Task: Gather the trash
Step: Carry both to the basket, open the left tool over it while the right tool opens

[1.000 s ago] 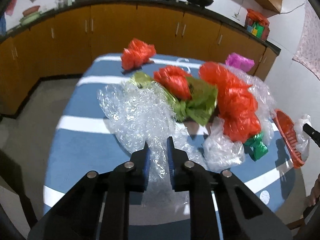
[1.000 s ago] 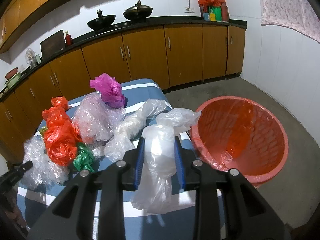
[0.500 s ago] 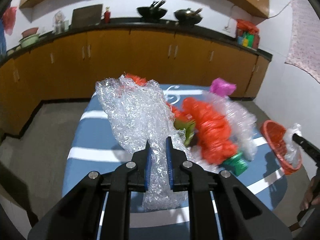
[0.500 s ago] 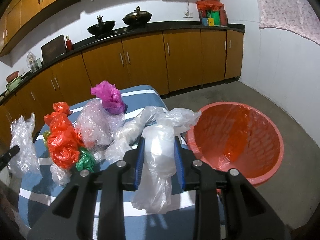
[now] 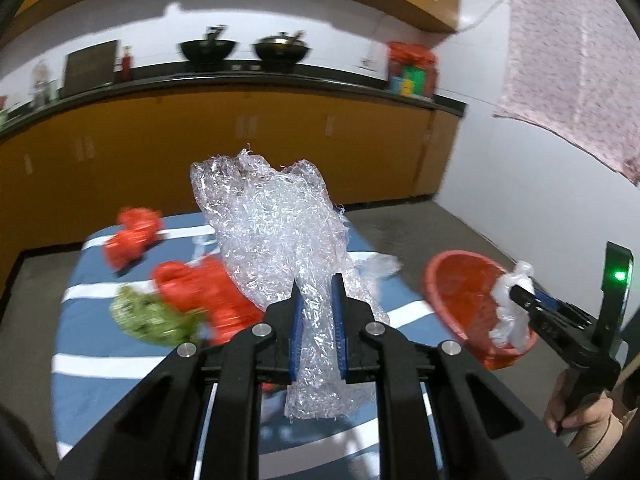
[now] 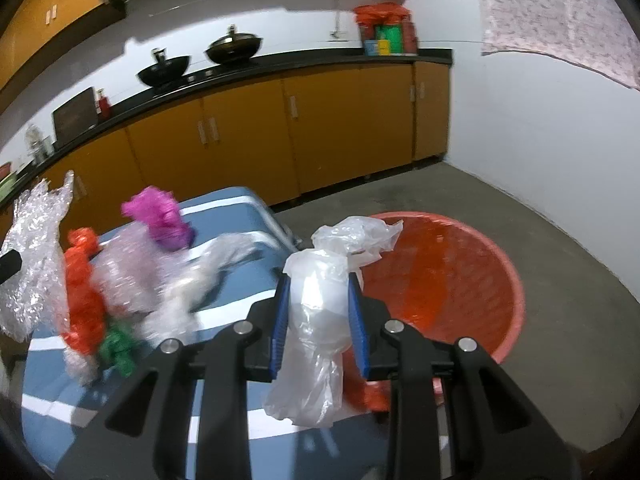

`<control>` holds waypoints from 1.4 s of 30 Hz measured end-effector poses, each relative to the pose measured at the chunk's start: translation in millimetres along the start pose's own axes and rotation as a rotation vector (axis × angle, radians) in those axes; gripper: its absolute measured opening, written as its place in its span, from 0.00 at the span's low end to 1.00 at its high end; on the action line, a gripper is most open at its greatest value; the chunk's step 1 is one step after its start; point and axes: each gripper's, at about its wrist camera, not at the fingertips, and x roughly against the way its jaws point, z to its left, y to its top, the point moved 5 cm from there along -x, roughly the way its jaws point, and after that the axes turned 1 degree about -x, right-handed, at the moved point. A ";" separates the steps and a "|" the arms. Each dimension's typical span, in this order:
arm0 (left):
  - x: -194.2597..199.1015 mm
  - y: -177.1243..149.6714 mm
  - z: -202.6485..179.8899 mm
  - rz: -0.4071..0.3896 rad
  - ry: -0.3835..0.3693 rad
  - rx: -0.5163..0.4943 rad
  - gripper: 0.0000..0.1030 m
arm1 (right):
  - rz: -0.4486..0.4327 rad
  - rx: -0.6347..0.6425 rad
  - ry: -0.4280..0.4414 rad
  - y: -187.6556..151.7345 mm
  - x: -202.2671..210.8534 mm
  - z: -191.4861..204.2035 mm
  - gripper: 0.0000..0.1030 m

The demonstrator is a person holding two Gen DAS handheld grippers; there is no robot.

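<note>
Left gripper (image 5: 316,300) clamped on bubble wrap (image 5: 276,232), raised above the striped table (image 5: 80,344). Right gripper (image 6: 318,304) pinches a clear plastic bag (image 6: 316,320), apparently beside the red basin (image 6: 452,280).

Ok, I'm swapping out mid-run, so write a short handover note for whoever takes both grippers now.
Left gripper: shut on the bubble wrap, lifted off the blue striped table.
Right gripper: shut on the clear plastic bag, near the red basin on the floor.
Done: nothing visibly dropped in yet.
Left: bin both, then the red bags, green wrapper, magenta bag and the other clear plastic.
</note>
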 end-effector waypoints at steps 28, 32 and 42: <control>-141.9 -15.2 -199.3 0.176 -0.319 -0.223 0.13 | -0.003 -0.142 -0.141 27.8 -58.9 -137.2 0.27; -151.5 -22.7 -204.4 0.206 -0.332 -0.232 0.13 | -0.001 -0.145 -0.113 27.9 -64.8 -138.9 0.31; -160.7 -27.1 -197.3 0.238 -0.328 -0.188 0.43 | -0.010 -0.173 -0.098 27.1 -62.7 -150.3 0.43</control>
